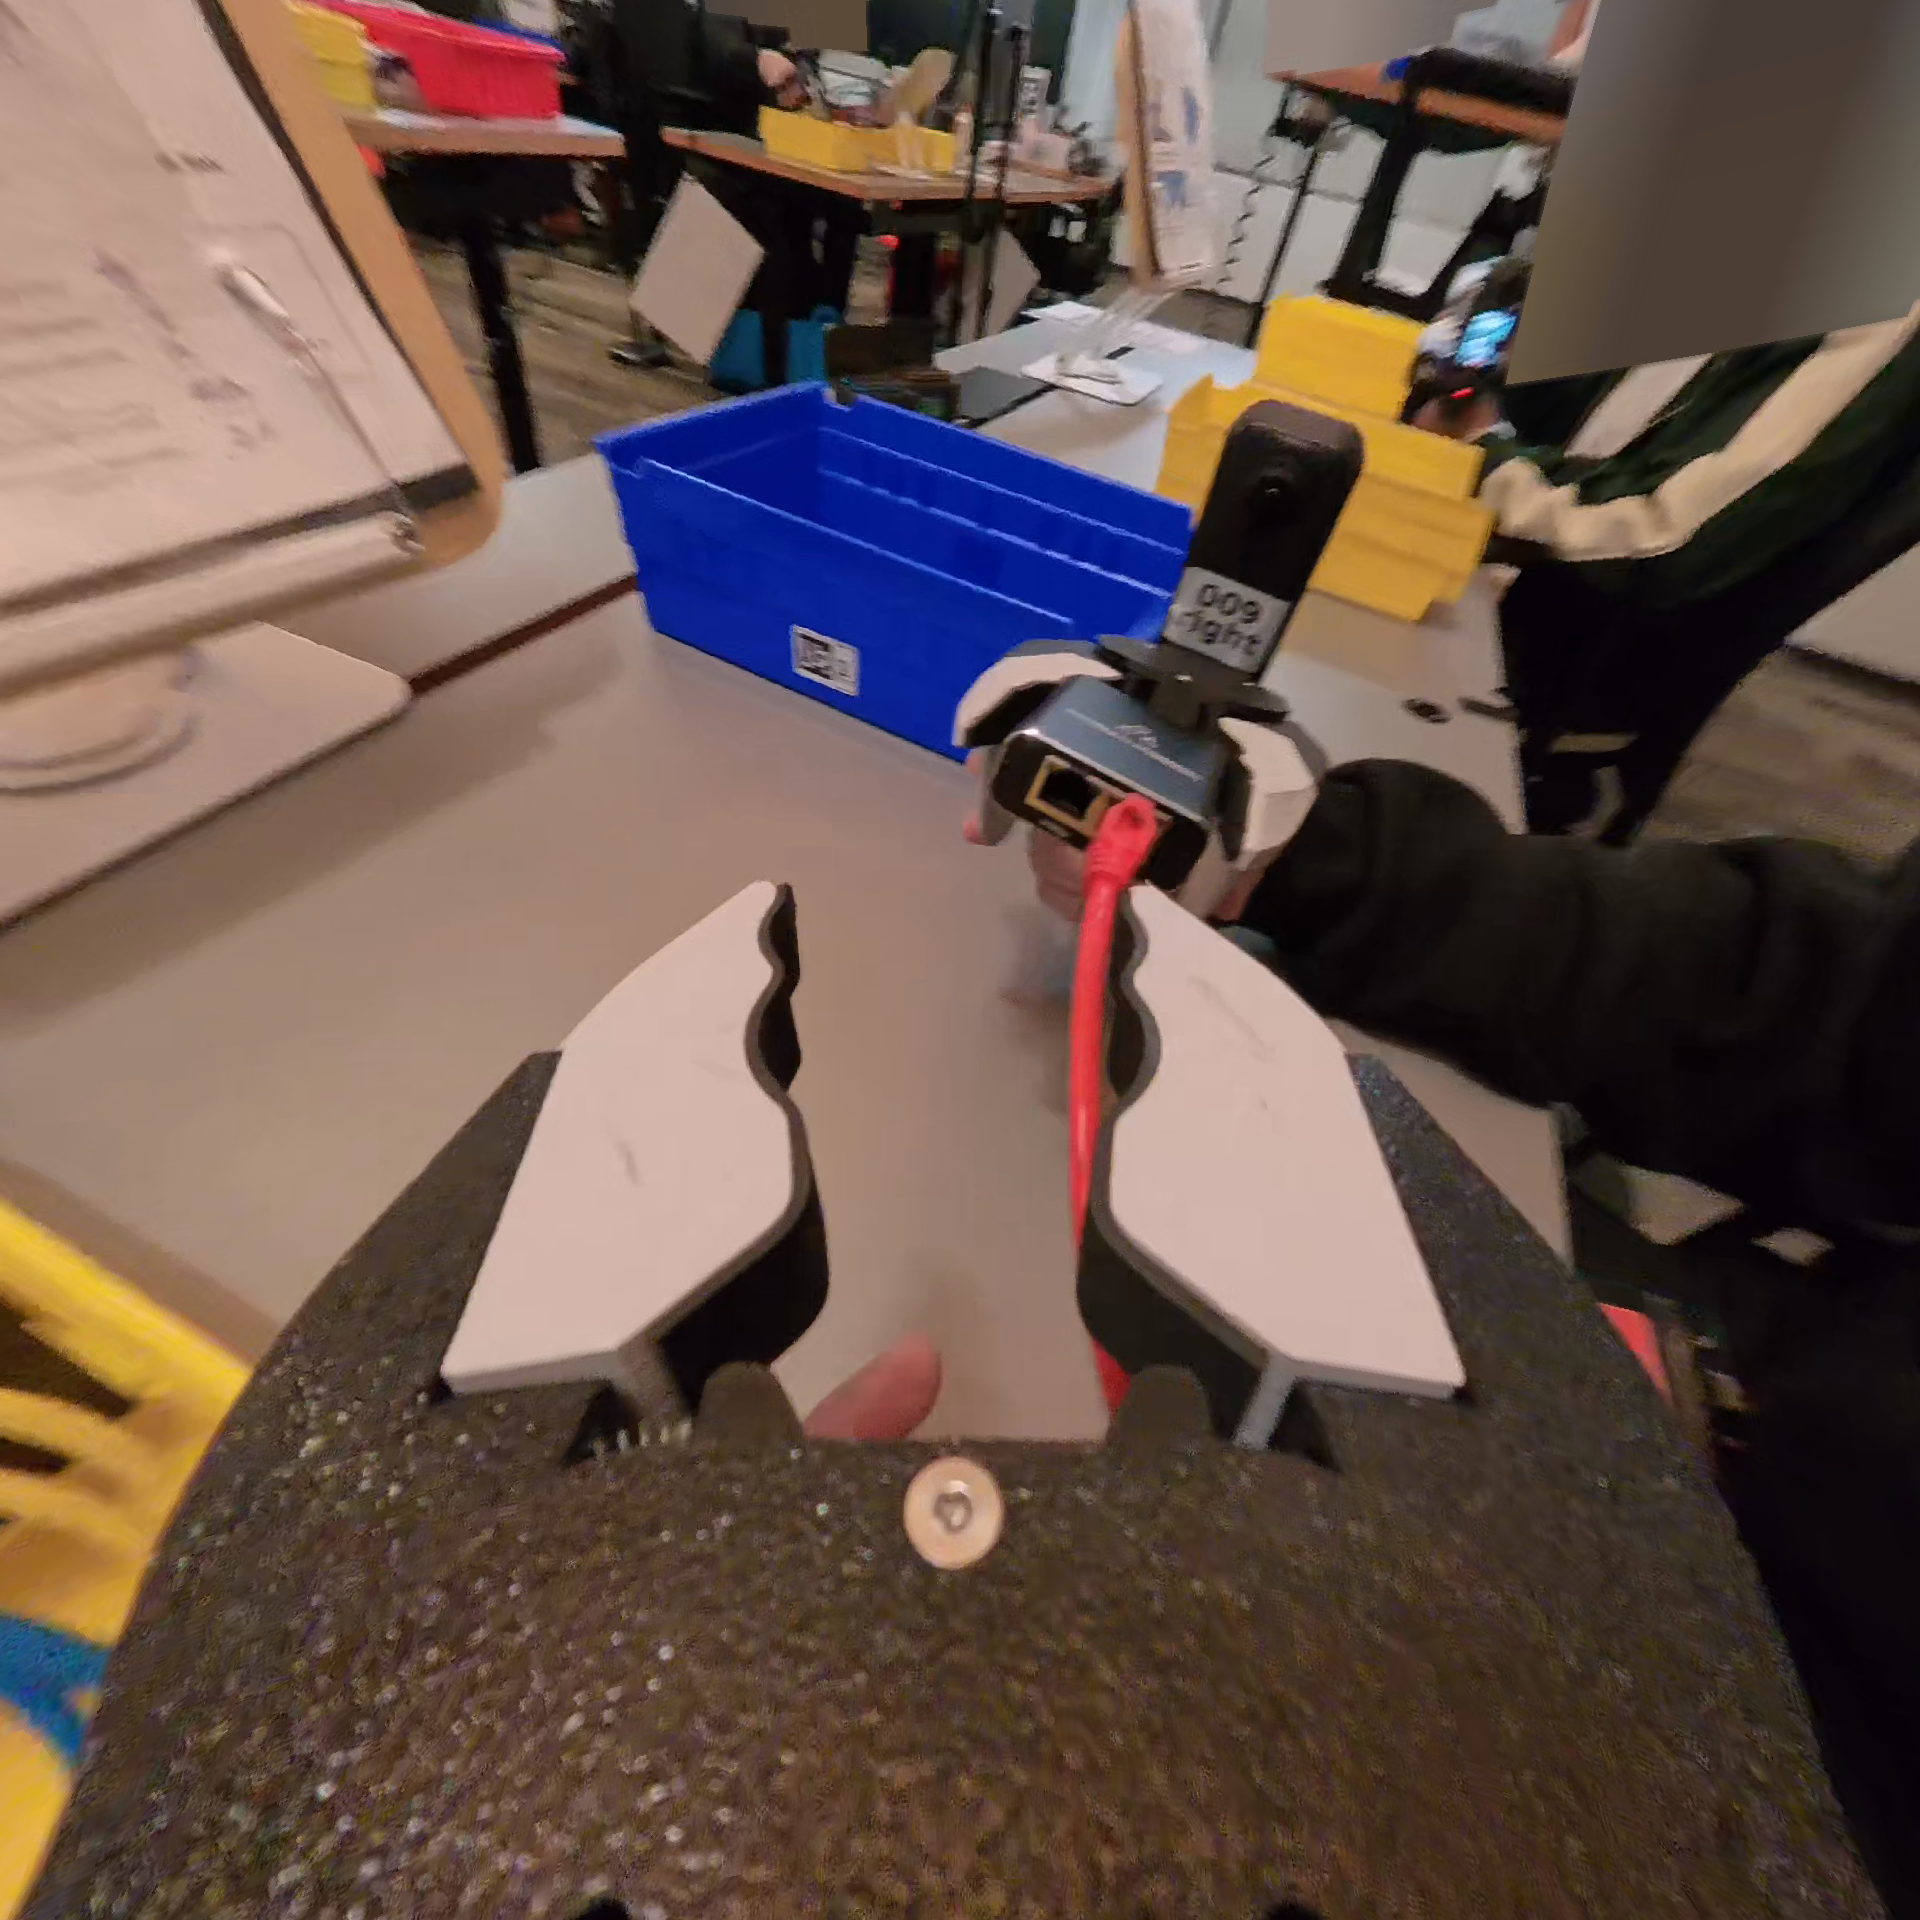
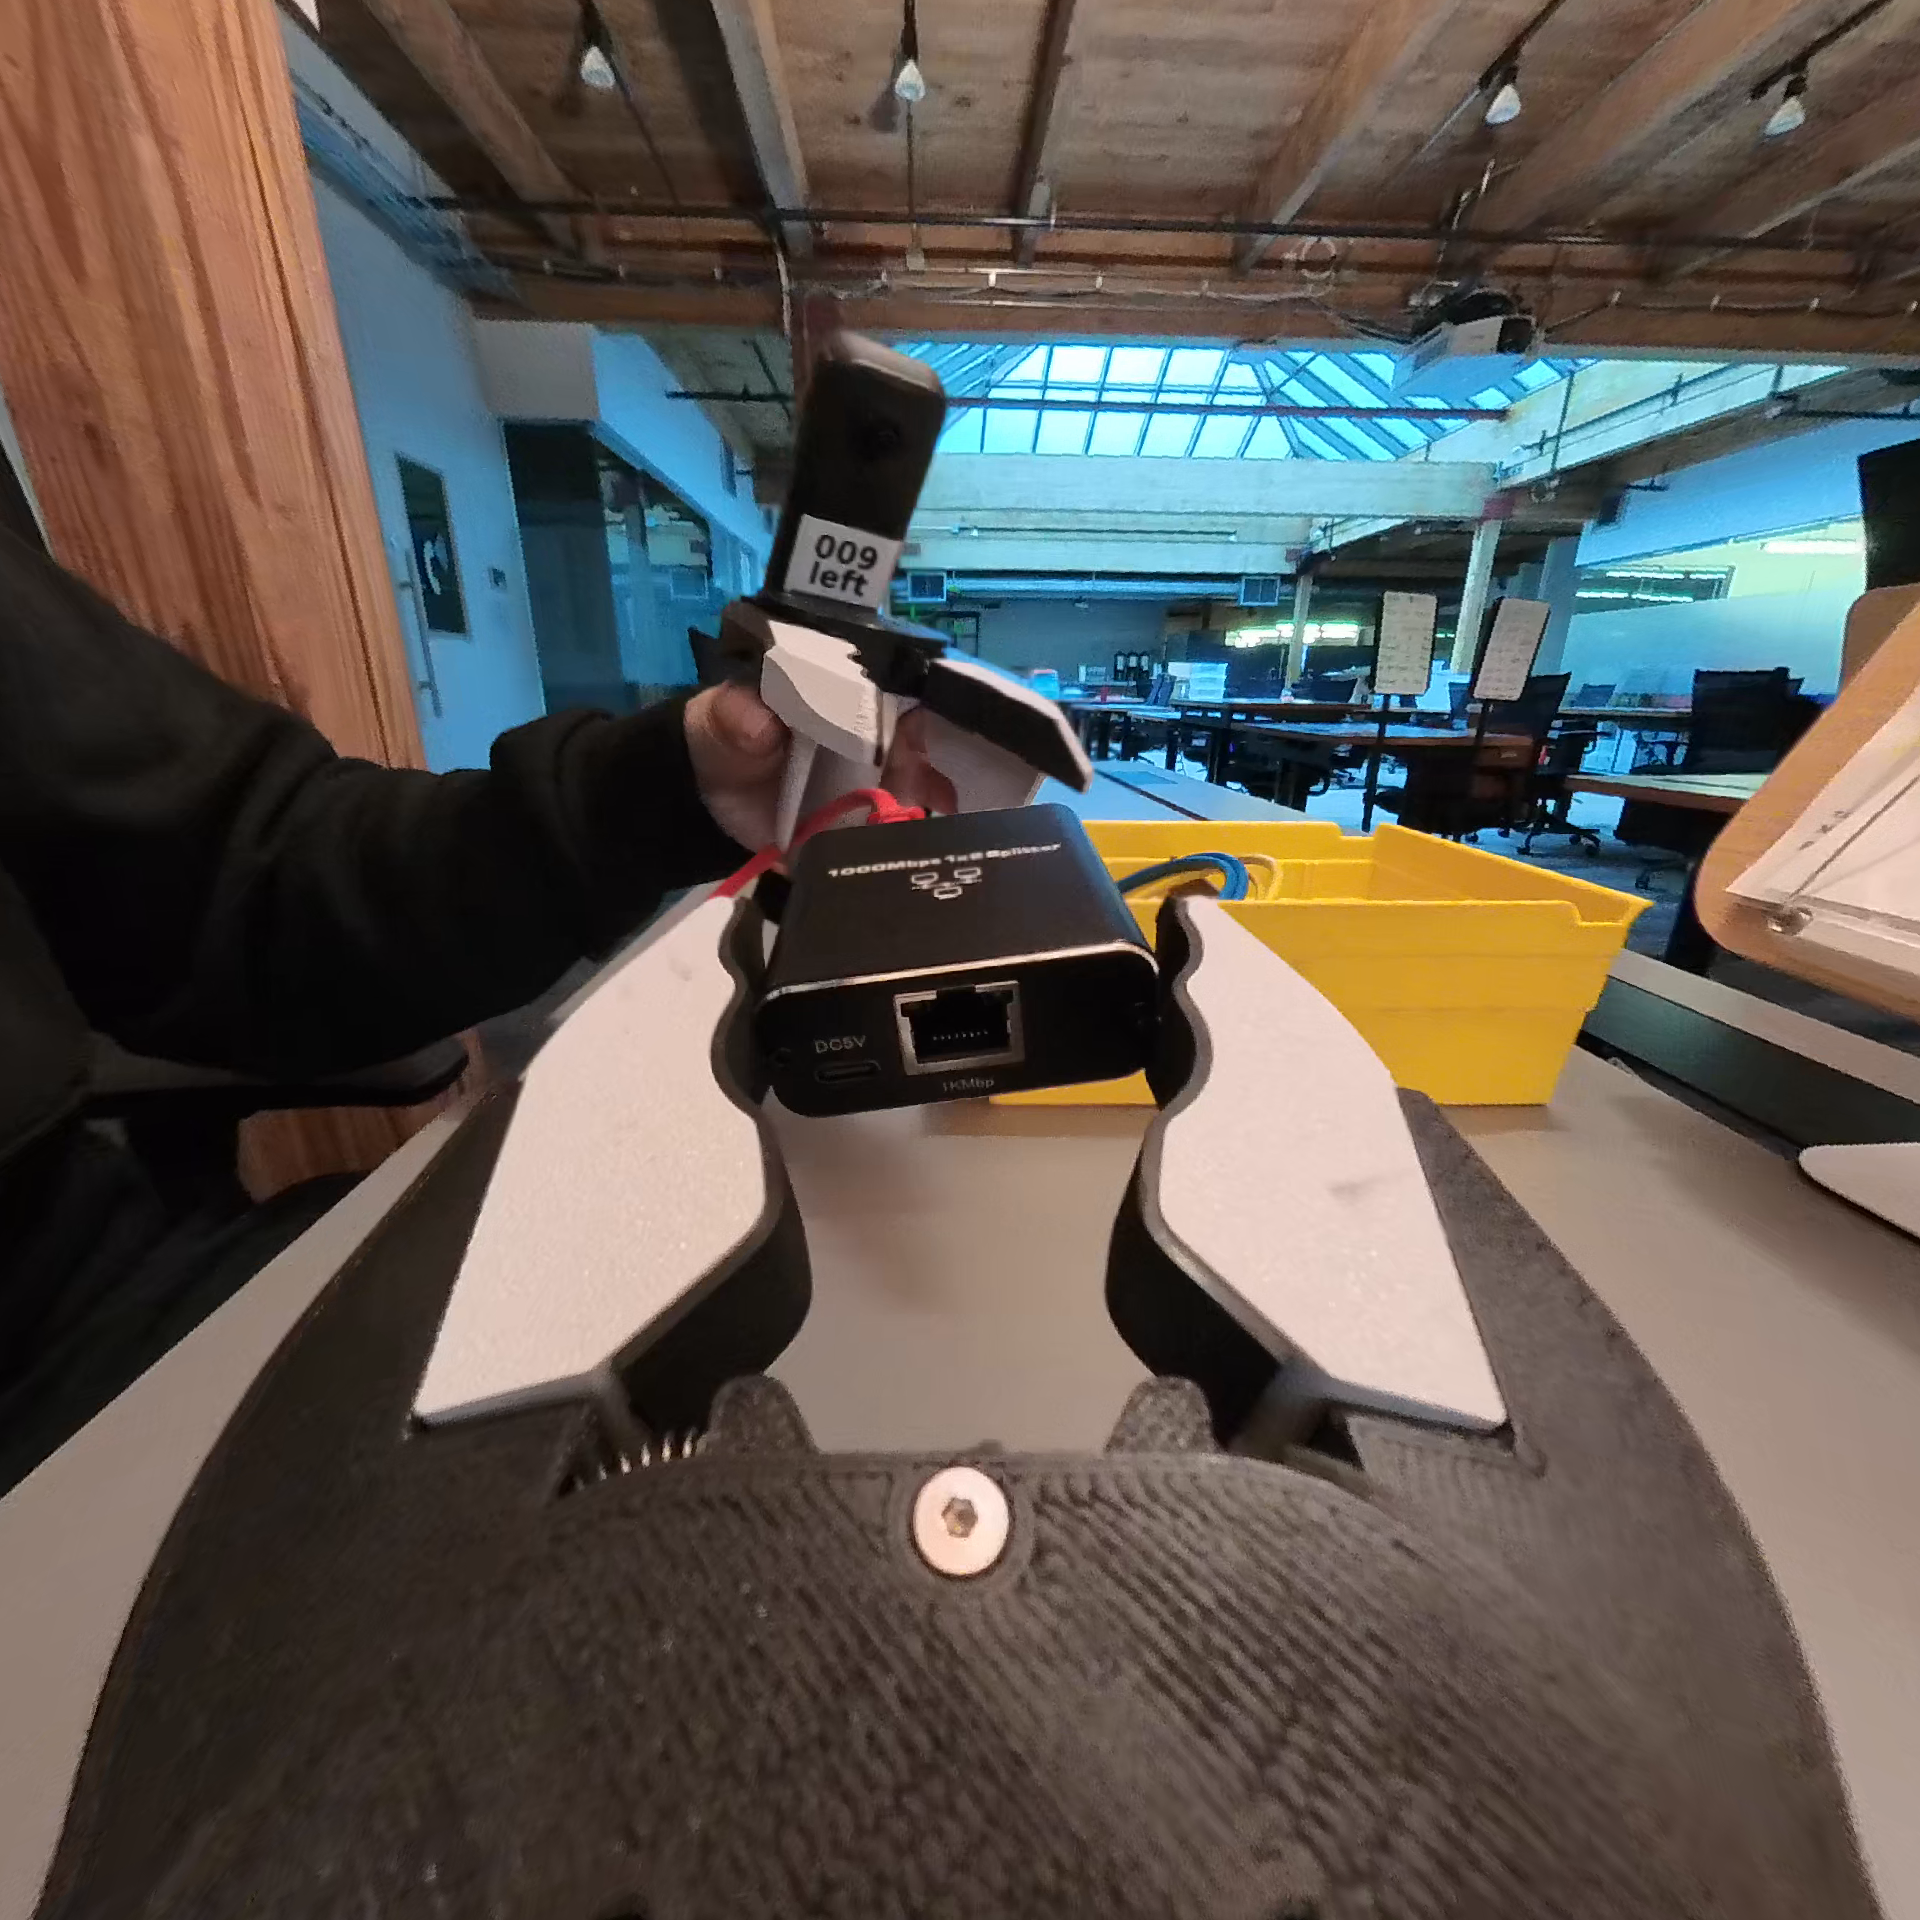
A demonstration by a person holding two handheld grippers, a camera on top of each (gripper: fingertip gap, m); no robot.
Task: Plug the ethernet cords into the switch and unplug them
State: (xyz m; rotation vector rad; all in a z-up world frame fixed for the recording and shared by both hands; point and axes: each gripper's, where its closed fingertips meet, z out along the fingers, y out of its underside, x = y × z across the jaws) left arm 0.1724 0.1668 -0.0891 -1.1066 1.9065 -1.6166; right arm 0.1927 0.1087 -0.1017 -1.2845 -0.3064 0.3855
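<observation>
My right hand-held gripper (image 2: 956, 997) clenches the switch (image 2: 956, 966) by its two side walls, lifted off the bench (image 1: 416, 935) with its ports facing my other hand. It is a small, rigid metal box, light but smooth, so I squeeze the flat flanks. The red ethernet cord (image 1: 1091, 1039) is springy, stiff only at its plug (image 1: 1124, 831), seated in one port. My left hand-held gripper (image 1: 956, 956) is released, the cord lying along its right finger, aimed at the plug.

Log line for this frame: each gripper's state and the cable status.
right gripper: shut on switch | left gripper: open | red cable: plugged in, beside left gripper's finger | neighbouring port: empty
</observation>
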